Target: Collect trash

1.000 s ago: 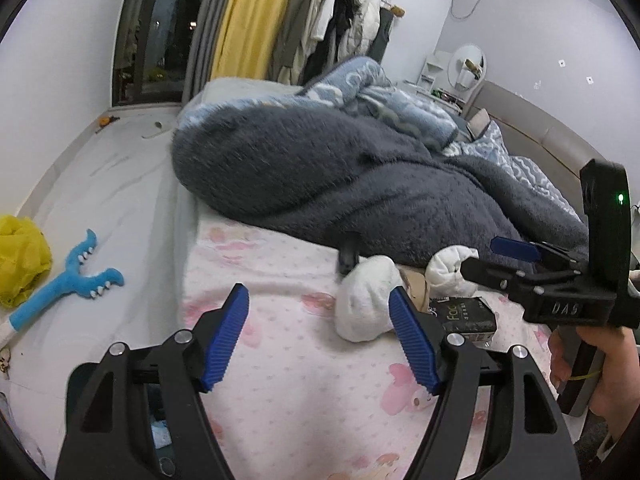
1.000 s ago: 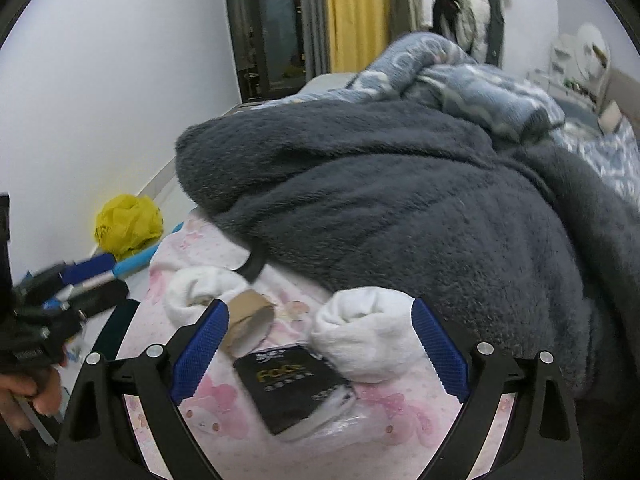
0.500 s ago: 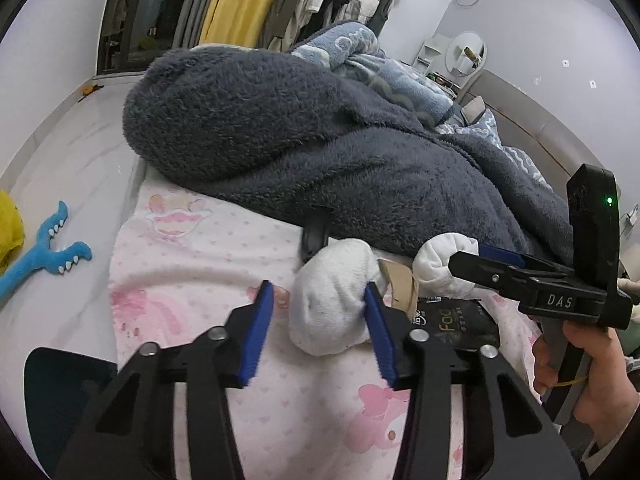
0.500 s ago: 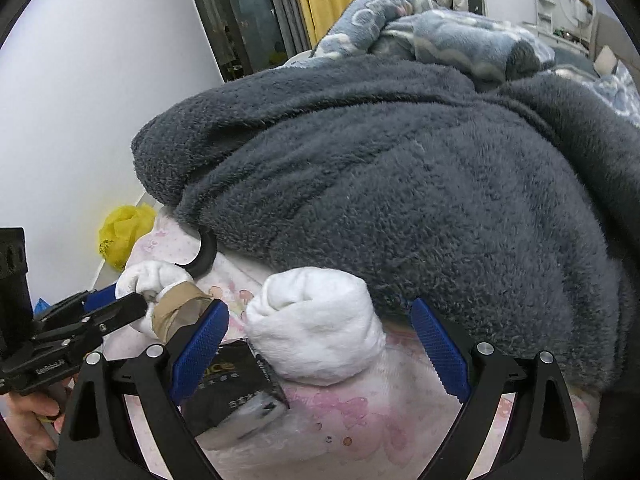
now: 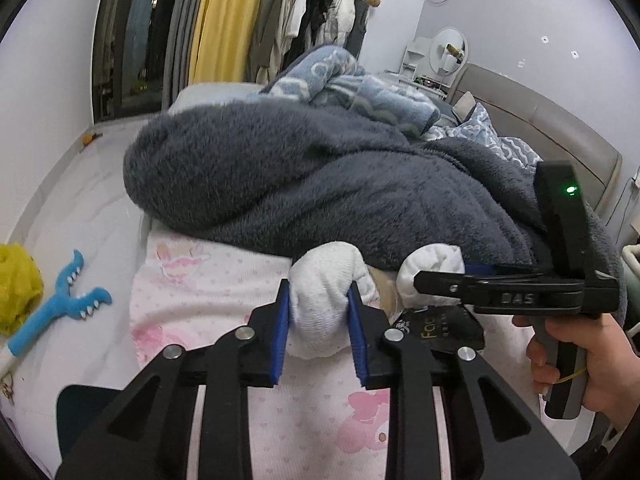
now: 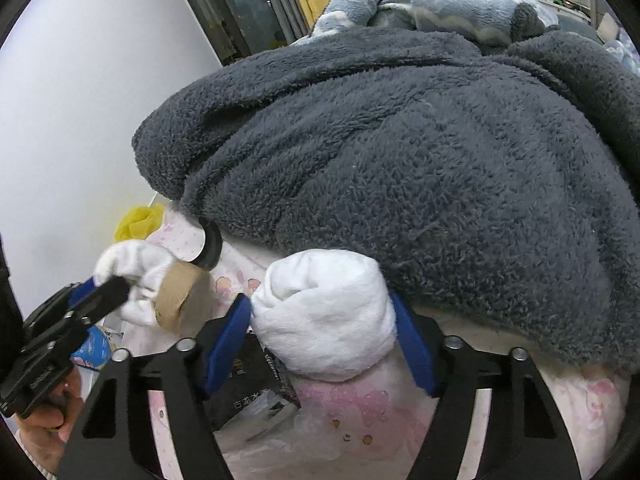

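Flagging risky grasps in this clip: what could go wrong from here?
The left gripper squeezes one white bundle only at its near end, so it may slip out. The right gripper straddles the other white bundle beside the grey blanket, which its right finger could snag.

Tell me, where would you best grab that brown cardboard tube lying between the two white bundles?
The cardboard tube lies on its side on the pink sheet, its open end facing the camera, wedged between the white sock roll held by the left gripper and the black packet. Probably best to come from above and pinch across its round wall. From the sides the neighbours block the fingers.
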The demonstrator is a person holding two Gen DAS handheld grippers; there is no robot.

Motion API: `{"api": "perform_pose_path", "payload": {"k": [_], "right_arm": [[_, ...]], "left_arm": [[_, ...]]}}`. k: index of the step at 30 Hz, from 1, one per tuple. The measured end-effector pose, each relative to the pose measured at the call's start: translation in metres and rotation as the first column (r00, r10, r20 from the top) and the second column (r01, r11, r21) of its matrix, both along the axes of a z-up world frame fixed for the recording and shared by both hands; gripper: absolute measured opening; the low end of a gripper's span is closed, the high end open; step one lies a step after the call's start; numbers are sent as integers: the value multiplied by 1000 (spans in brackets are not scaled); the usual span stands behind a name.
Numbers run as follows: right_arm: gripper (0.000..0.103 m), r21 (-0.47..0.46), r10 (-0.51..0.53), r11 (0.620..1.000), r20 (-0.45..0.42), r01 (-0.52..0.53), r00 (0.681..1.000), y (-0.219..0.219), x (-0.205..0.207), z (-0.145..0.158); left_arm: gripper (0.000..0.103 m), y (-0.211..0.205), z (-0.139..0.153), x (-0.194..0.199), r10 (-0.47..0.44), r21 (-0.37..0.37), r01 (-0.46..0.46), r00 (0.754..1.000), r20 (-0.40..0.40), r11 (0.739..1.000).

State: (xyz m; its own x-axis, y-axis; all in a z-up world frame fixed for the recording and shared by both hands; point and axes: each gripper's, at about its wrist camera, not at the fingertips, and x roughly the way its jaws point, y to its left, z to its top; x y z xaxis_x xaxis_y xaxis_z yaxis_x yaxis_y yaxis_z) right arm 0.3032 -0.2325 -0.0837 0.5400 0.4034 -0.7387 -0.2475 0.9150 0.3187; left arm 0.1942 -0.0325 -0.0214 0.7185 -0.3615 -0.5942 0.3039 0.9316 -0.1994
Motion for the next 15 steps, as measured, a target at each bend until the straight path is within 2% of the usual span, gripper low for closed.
{"api": "perform_pose_path", "payload": {"k": [3,8,15], "right_arm": [[65,-9,3,1000,-11,-3,1000,1,0,-4],[50,-37,8,999,-8,-9,1000,7,1,-3],[48,-65,1,998,40,2,999,19,-2,9]], "left_arm": [[29,-2,10,-6,-2,21,1,1000,31,1000],[29,-2,22,-13,-3,39,1,998,61,999],[29,4,34,-22,18,63,-23,997,78,998]]}}
